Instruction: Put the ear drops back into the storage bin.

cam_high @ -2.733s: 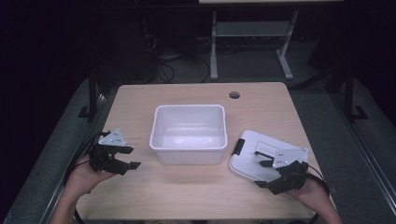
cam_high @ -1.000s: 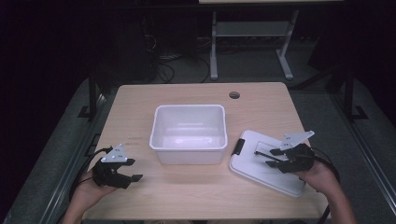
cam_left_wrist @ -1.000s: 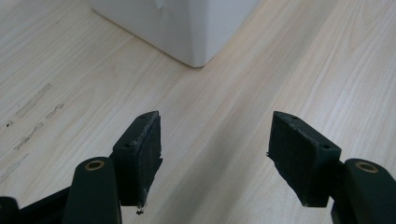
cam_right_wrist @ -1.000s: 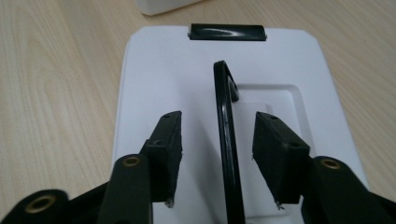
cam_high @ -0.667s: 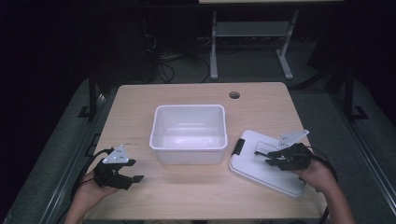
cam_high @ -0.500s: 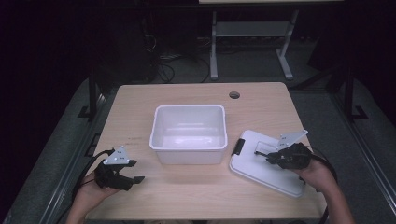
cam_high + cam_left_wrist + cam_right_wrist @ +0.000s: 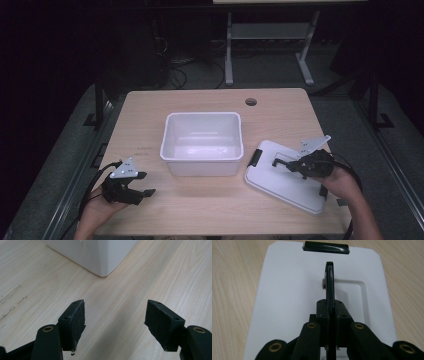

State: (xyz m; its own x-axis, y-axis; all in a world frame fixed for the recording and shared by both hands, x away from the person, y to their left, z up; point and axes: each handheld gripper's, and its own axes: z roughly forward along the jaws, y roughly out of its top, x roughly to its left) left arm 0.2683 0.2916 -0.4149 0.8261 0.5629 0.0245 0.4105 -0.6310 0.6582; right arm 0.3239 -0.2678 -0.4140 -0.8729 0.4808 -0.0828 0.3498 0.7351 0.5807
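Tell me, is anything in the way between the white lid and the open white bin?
Nothing visible is. The right tool is shut on the lid's black handle. The lid lies flat to the right of the bin, and only bare table separates them. The bin's inside looks empty.

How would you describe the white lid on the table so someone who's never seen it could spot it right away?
Start at the light wooden table and find the open white bin in its middle. To the bin's right lies a flat white lid, skewed to the table edge. Unlike the deep bin, it is flat, has black latches at its ends and a thin black handle, on which the right gripper is shut.
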